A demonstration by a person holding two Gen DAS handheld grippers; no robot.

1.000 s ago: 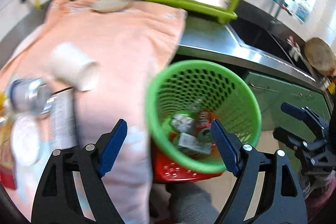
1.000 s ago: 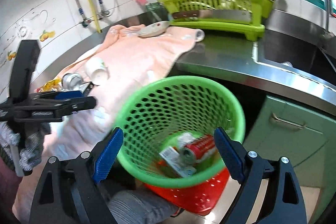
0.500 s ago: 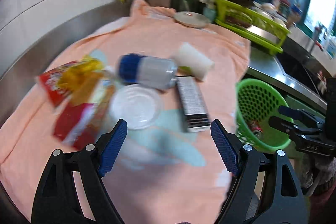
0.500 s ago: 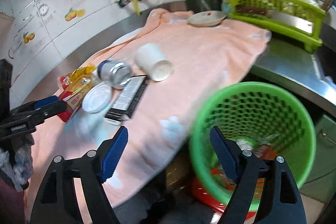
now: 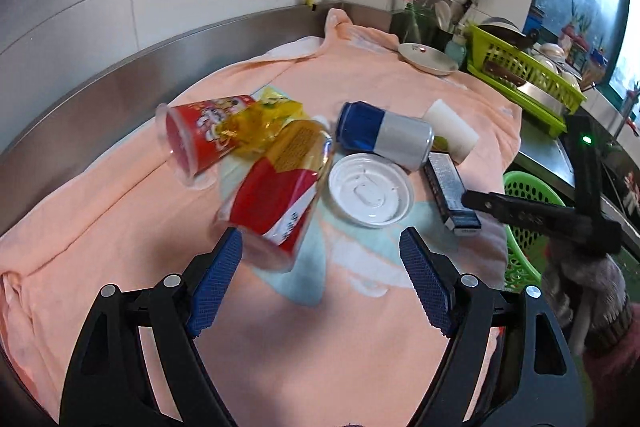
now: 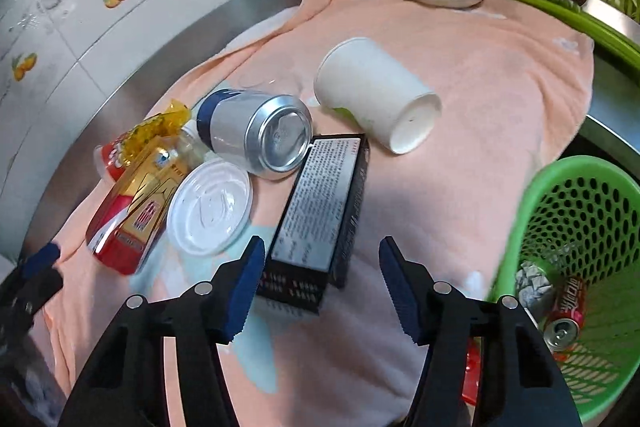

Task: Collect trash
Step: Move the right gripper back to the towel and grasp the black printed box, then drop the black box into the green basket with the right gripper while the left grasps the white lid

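Two grippers, nothing held: your left gripper (image 5: pixel 320 275) hangs spread wide over the peach towel (image 5: pixel 380 91), just short of the red-and-gold packet (image 5: pixel 280 195). Your right gripper (image 6: pixel 322 277) has just been narrowing, jaws straddling the near end of the black box (image 6: pixel 320 211) without pinching it. Green bin (image 6: pixel 580 267) sits off the counter's edge, a red can (image 6: pixel 564 311) inside.
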